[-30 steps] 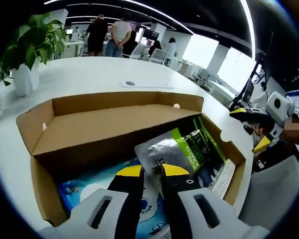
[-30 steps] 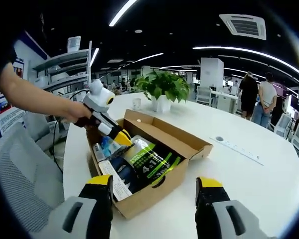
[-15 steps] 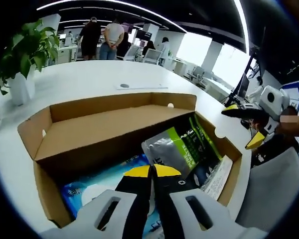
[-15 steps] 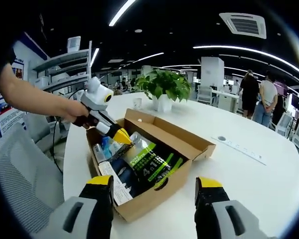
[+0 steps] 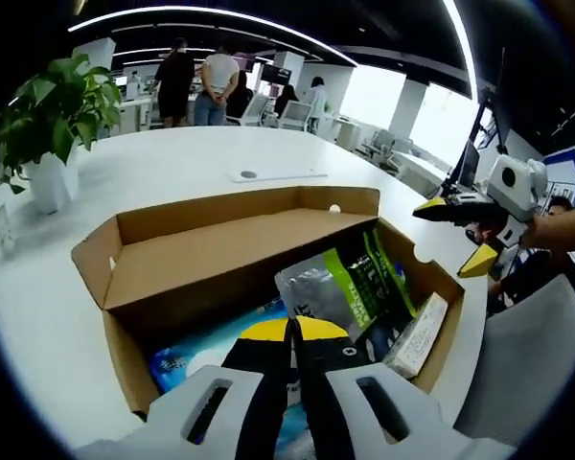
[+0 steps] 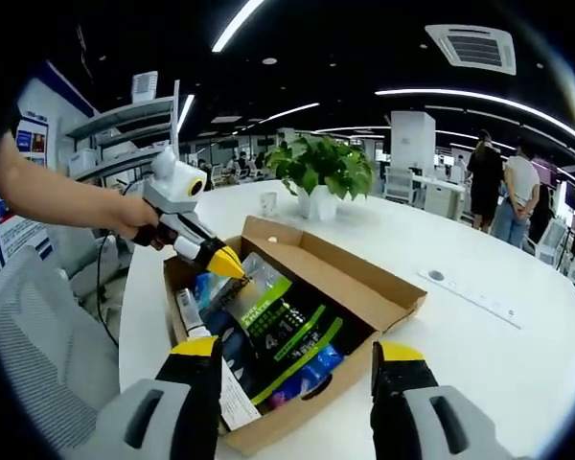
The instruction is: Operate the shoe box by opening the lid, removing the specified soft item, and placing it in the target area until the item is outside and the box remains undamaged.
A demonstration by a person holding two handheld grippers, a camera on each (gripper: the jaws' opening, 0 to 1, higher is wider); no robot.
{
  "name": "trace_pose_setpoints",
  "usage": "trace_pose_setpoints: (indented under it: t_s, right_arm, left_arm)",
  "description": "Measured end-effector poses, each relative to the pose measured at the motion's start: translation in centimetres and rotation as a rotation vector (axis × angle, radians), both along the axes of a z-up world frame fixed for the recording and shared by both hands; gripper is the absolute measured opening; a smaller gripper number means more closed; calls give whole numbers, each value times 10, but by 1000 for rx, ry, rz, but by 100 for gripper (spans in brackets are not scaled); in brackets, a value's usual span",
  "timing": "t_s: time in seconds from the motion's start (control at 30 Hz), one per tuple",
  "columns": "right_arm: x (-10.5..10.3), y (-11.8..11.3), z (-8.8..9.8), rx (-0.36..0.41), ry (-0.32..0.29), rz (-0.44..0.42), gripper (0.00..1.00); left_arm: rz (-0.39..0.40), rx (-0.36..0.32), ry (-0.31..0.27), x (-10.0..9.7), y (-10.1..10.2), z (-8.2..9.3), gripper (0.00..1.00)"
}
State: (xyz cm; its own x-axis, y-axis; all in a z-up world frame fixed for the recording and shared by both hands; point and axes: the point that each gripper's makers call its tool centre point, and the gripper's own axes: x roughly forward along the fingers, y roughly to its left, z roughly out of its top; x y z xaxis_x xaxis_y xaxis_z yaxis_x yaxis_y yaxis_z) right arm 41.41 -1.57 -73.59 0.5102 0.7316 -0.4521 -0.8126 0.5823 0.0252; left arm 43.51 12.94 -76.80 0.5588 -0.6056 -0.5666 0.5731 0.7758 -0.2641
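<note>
An open cardboard shoe box (image 5: 120, 350) (image 6: 302, 422) lies on a white table with its lid (image 5: 211, 254) (image 6: 350, 283) folded back. Inside are a silver, black and green soft pouch (image 5: 345, 287) (image 6: 278, 321), a blue packet (image 5: 187, 353) and a slim white carton (image 5: 417, 335) (image 6: 232, 402). My left gripper (image 5: 289, 331) (image 6: 228, 263) is shut on the pouch's silver corner, and the pouch tilts up out of the box. My right gripper (image 6: 295, 350) (image 5: 455, 235) stands open in front of the box's near wall, holding nothing.
A potted plant (image 5: 43, 115) (image 6: 321, 172) and a small glass (image 6: 268, 203) stand beyond the box. A flat power strip (image 5: 268, 175) (image 6: 470, 290) lies on the table. A grey chair (image 5: 527, 364) (image 6: 38, 335) is at the table's edge. People (image 5: 196, 77) (image 6: 503, 187) stand far back.
The left jaws, open around the pouch's corner a second ago, have shut on it, and the pouch has risen and tilted up in the box. The right gripper stays open.
</note>
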Motion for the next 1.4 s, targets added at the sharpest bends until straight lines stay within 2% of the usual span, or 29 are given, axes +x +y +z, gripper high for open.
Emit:
trace_pose_setpoints:
  t_s: [0.4,0.77,1.03,1.13,1.17,1.4]
  right_arm:
    - [13,25,-14,-23,26,32,54]
    - [26,37,-33,-62,74,66,42]
    - [22,49,-48,-94,130,98,37]
    - [20,51,-51,-117,130,105,35]
    - [22,50,-52,-146,123,103,33]
    - [21,48,-53,-154,121,116,30]
  left_arm:
    - [8,-7,-31,-7,13,7,0]
    - [10,-10,-55,-10,19,13,0]
    - [16,-19,-70,-12,22,16,0]
    - [16,-23,-75,-13,23,17,0]
    - [17,-25,-78,-14,24,17,0]
    - [16,-34,-95,-16,25,19,0]
